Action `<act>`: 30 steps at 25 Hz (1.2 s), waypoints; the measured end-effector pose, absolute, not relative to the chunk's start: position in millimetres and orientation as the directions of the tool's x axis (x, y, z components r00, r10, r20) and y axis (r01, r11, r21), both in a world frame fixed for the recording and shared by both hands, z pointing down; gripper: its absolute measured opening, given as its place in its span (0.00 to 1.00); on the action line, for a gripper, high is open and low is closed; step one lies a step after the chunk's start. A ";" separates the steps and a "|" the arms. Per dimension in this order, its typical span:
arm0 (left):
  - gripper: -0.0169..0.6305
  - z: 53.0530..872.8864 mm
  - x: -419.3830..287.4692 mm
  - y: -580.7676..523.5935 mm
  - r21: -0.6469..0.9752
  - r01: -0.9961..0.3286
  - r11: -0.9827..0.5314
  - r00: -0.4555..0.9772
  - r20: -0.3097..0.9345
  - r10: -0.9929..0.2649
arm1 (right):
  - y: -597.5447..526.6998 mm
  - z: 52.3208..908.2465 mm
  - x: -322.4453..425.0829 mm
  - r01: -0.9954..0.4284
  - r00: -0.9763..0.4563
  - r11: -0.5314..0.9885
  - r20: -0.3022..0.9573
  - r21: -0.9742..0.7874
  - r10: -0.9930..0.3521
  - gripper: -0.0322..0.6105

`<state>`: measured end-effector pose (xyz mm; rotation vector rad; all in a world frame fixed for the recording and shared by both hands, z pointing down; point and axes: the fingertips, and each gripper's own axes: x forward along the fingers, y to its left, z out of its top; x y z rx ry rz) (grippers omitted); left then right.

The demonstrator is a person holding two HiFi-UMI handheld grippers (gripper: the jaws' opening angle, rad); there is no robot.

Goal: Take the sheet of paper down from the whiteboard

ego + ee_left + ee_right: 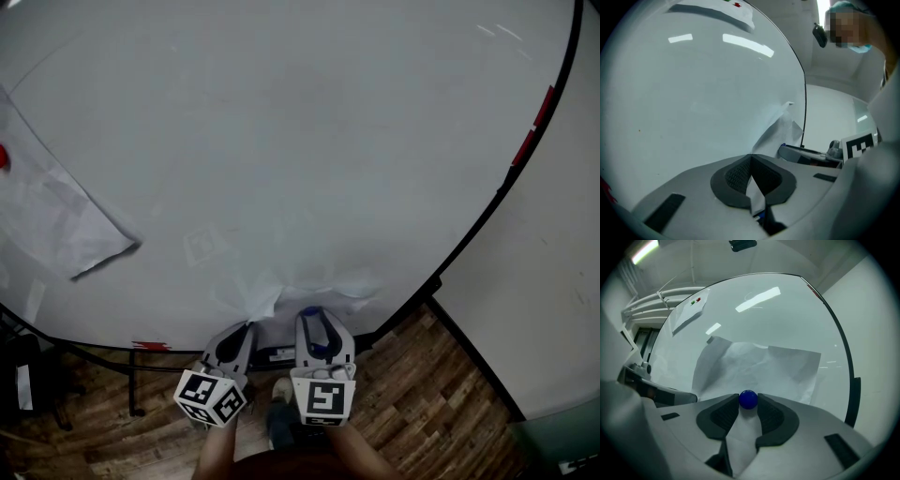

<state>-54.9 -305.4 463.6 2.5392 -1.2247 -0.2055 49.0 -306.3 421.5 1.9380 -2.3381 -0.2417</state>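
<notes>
- We held both grippers low against the whiteboard (309,141), side by side at its bottom edge, above a wooden floor (427,394).
- The sheet of paper (309,292) lay on the lower part of the board, just above the two grippers. It was creased, and its bottom edge was bunched toward the jaws.
- The left gripper (751,157) had its jaws pressed together on a fold of that sheet. In the left gripper view the paper (780,131) rose out of the closed pads and stood off the board as a peaked flap.
- The right gripper (748,405) had its jaws drawn in on a small blue magnet (748,399), which was pinched between the pad tips. The jaws stood only as far apart as the ball was wide.
- In the right gripper view the sheet (759,366) spread out behind the magnet, wrinkled, with its left side curling away from the board. White paper also showed in the gap below the pads.
- In the head view the left gripper (246,328) touched the sheet's lower left corner, and the right gripper (311,317) sat just beside it under the sheet's middle.
- A second sheet (66,225) hung well apart at the board's left side, with a red magnet (3,156) at its upper edge.
- A pale wall (553,281) stood to the right of the board's dark frame.
</notes>
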 end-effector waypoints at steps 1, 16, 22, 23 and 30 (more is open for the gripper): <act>0.06 463.2 -55.4 -305.4 0.365 -0.728 -0.581 0.624 0.000 -0.782 | -305.2 420.3 48.9 -0.965 -0.192 0.184 -0.031 0.185 -0.981 0.26; 0.06 454.0 -58.0 -301.4 0.462 -0.688 -0.559 0.615 -0.038 -0.788 | -289.3 425.2 51.3 -0.957 -0.227 0.217 -0.027 0.194 -0.974 0.26; 0.06 449.9 -65.7 -295.1 0.477 -0.691 -0.543 0.593 -0.056 -0.803 | -283.8 427.5 59.1 -0.956 -0.223 0.217 -0.006 0.196 -0.975 0.26; 0.06 448.9 -67.2 -293.8 0.479 -0.693 -0.538 0.588 -0.056 -0.807 | -282.5 428.0 59.5 -0.955 -0.223 0.219 0.001 0.200 -0.975 0.26; 0.06 443.1 -76.6 -279.4 0.483 -0.705 -0.520 0.561 -0.070 -0.825 | -271.3 425.9 59.8 -0.949 -0.236 0.231 0.000 0.214 -0.972 0.26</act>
